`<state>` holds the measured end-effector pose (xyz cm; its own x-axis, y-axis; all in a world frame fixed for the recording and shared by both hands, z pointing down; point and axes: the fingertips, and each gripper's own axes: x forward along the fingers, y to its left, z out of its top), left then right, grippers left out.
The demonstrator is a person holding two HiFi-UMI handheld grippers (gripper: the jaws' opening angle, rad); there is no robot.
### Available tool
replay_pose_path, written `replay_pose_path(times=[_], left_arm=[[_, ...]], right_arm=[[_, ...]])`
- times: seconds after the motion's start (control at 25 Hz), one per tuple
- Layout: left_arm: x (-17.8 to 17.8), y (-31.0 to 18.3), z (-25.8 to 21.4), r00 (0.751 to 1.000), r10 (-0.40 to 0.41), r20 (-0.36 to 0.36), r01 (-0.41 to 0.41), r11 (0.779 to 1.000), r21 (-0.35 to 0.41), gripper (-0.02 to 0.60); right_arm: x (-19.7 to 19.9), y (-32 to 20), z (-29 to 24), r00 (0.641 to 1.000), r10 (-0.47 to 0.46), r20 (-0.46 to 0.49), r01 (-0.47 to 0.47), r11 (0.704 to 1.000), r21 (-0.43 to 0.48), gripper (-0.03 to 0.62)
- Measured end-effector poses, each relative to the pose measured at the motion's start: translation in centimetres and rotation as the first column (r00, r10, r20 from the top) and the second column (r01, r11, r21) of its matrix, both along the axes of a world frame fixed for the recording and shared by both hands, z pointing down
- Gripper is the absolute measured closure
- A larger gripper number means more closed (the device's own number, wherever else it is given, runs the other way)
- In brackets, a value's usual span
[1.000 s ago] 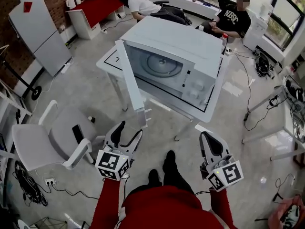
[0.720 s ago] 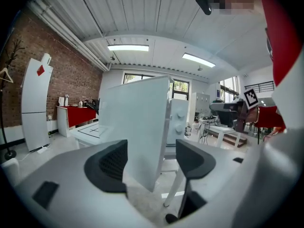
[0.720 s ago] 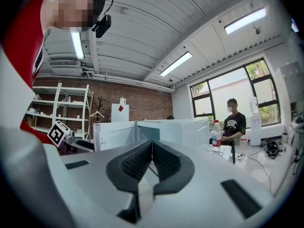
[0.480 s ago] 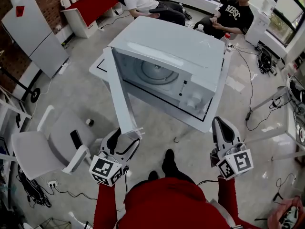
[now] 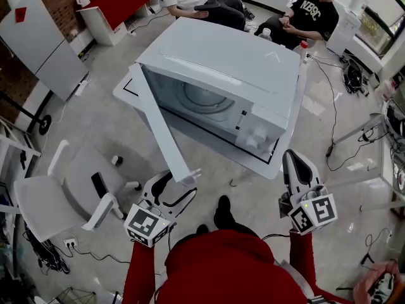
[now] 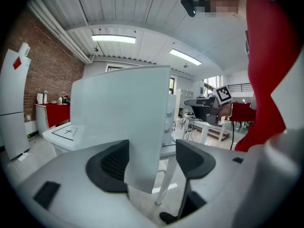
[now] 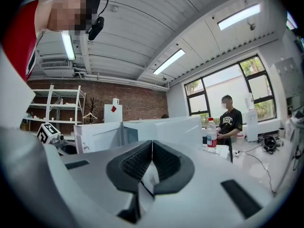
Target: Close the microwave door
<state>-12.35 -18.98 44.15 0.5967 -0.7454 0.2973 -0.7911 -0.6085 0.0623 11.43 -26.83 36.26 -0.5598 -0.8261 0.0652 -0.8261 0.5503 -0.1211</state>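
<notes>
White microwave door (image 5: 161,128) stands open from the left side of the microwave (image 5: 221,62), its long face running toward the near side. Its free edge sits between the spread, unclamped jaws of the left gripper (image 5: 173,189). The right gripper (image 5: 297,164), clenched empty, is well apart.

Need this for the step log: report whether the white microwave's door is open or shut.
Open. The white microwave door stands swung far out from the white microwave, baring the round turntable inside.

Bright ceiling strip lights (image 7: 237,17), daylit windows (image 7: 228,91), fisheye-warped dark edges
</notes>
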Motion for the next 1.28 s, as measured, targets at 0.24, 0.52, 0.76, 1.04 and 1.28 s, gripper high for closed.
replay_pose_path(times=[0.24,0.52,0.76,1.04,1.28], left_arm=[[3.8,-2.7,-0.3,0.994,0.11,-0.016,-0.11,0.994,0.015,0.267],[5.5,-7.0,-2.2,0.995,0.1,-0.004,-0.099,0.989,0.111,0.328],[5.2,-10.6,-3.0,0.998,-0.027,-0.05,0.034,0.99,0.135,0.572],[6.6,-13.1,-2.4,0.995,-0.078,-0.061,0.083,0.992,0.091,0.572],[7.3,-14.1,-2.0,0.992,-0.111,-0.067,0.115,0.992,0.06,0.572]], right_arm=[[1.2,-0.5,0.0,0.999,0.033,-0.004,-0.033,0.999,-0.008,0.58],[1.7,-0.6,0.4,0.999,0.044,-0.004,-0.044,0.999,-0.02,0.58],[1.5,-0.6,0.8,0.999,0.033,-0.005,-0.033,0.999,-0.026,0.58],[1.3,-1.2,0.7,1.0,0.013,-0.003,-0.013,1.0,-0.022,0.58],[0.5,-1.6,0.7,0.999,-0.029,-0.014,0.029,0.999,-0.015,0.58]])
